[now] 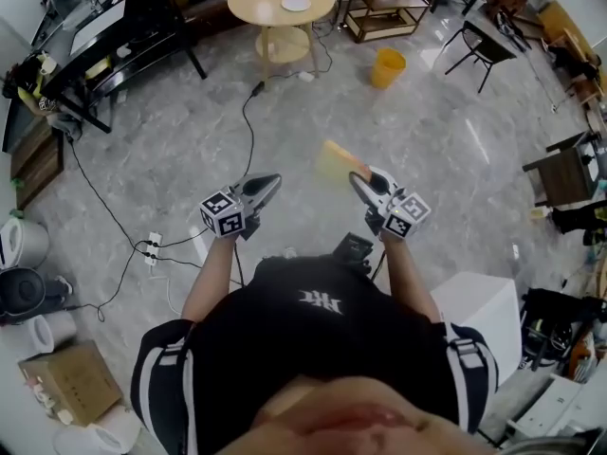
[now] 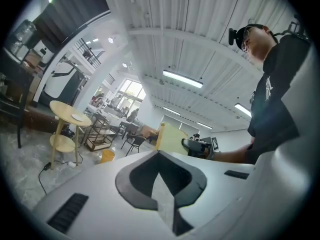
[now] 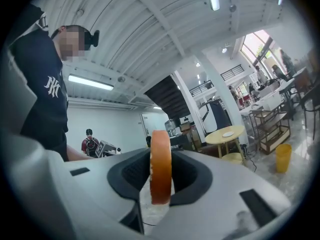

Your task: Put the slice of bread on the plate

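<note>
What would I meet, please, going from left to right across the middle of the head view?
Power strip → left gripper → slice of bread, held in the right gripper → dark chair.

A grey marbled tile floor (image 1: 455,159) runs throughout. At far centre stands a round pale wooden two-tier table (image 1: 256,3), with a yellow plastic bucket (image 1: 387,67) to its right. Fluorescent strip lights (image 2: 182,79) line a white ribbed ceiling (image 2: 200,34).

The slice of bread (image 3: 160,166) has an orange-brown crust and a pale yellow face. The white plate (image 1: 296,4) sits on a pale wood worktop (image 1: 256,3). The floor (image 1: 455,150) is marbled grey and the bucket (image 1: 387,67) yellow.
</note>
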A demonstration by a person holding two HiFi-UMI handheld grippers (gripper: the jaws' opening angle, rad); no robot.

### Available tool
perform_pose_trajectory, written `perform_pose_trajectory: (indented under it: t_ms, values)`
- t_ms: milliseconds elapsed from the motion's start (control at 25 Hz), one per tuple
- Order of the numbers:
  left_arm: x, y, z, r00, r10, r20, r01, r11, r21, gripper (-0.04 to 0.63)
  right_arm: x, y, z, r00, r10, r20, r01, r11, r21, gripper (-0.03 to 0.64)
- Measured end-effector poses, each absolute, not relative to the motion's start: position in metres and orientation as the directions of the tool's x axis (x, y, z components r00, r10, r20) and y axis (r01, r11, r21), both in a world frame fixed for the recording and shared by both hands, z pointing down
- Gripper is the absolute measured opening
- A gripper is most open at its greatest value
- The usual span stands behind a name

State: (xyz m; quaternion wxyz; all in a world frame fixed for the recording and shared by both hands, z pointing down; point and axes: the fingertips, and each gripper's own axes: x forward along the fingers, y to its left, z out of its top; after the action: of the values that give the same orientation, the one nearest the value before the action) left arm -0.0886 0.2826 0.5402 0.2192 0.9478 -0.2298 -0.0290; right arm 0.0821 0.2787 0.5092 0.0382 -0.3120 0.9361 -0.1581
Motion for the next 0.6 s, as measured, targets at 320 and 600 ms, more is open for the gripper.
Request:
perform_pose_trajectory:
  t_ms: [320, 600]
  values:
    - [-0.081, 0.205, 0.557, 0.906, -0.421, 0.053, -0.397, -0.795, 0.459, 0.002, 0.080, 0.192, 0.519, -0.804, -0.595, 0.023, -0.565, 0.751, -0.341, 0.094]
    - [-0.060, 0.091, 0.560, 0.893, -0.442, 0.082, -0.427, -0.777, 0.463, 0.002, 0.093, 0.070, 0.529, -0.825, -0.564, -0.018, -0.517, 0.769, -0.376, 0.094]
